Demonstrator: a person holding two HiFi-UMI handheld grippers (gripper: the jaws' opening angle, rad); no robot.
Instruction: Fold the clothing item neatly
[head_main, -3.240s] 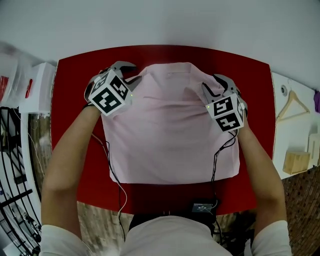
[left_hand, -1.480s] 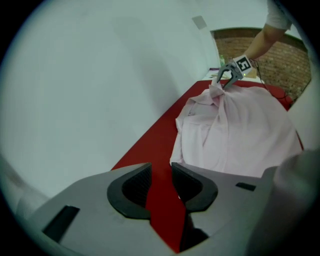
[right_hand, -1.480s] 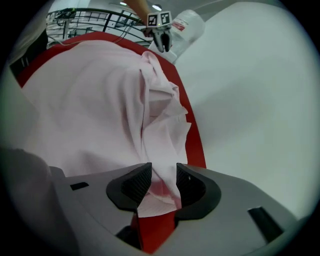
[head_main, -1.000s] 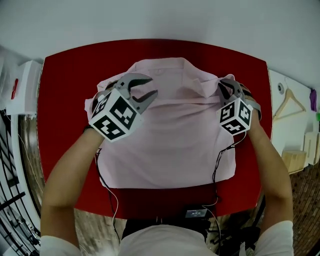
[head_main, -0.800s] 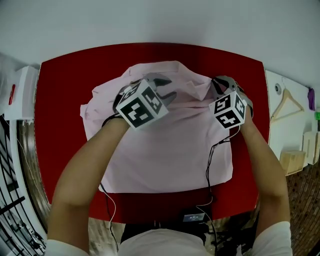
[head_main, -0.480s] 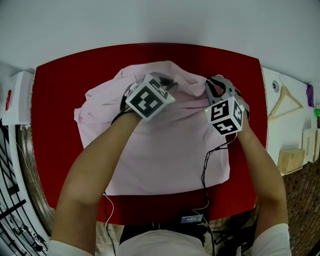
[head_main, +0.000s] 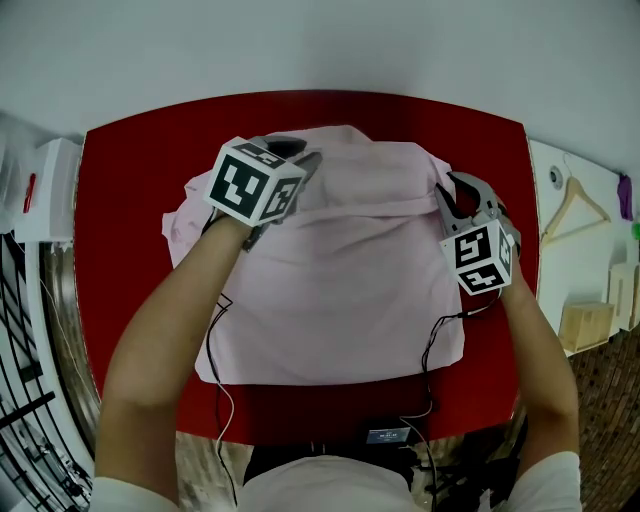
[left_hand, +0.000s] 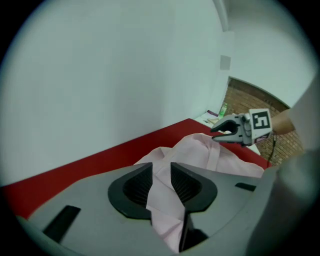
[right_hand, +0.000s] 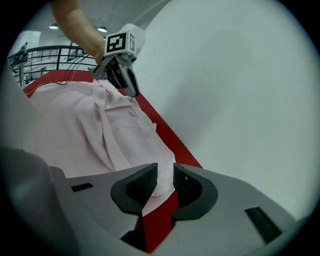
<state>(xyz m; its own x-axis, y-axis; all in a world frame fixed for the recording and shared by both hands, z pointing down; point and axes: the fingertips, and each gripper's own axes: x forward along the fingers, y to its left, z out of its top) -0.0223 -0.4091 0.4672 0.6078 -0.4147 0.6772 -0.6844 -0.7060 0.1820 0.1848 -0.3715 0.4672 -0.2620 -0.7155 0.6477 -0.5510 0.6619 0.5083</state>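
Note:
A pale pink shirt (head_main: 340, 270) lies spread on the red table (head_main: 130, 200), its top part folded over toward me. My left gripper (head_main: 298, 160) is over the shirt's far left part. In the left gripper view a fold of the shirt (left_hand: 165, 200) lies between the jaws of this gripper (left_hand: 161, 169), which have just been opening. My right gripper (head_main: 455, 195) is at the shirt's far right edge. Its jaws (right_hand: 165, 172) have also just been opening, and the shirt's edge (right_hand: 162, 187) hangs loosely in the gap with red table below. Each gripper shows in the other's view (left_hand: 227, 132) (right_hand: 120, 70).
A wooden hanger (head_main: 585, 205) and a wooden block (head_main: 590, 325) lie on a white surface to the right. A white box (head_main: 45, 190) stands at the left, with a black rack (head_main: 20, 350) below it. Cables (head_main: 225, 400) and a small black box (head_main: 388, 436) are at the near edge.
My left gripper has moved left from the shirt's middle and rolled, showing another cube face. The right gripper has shifted outward to the right. Both jaw pairs stand wider apart.

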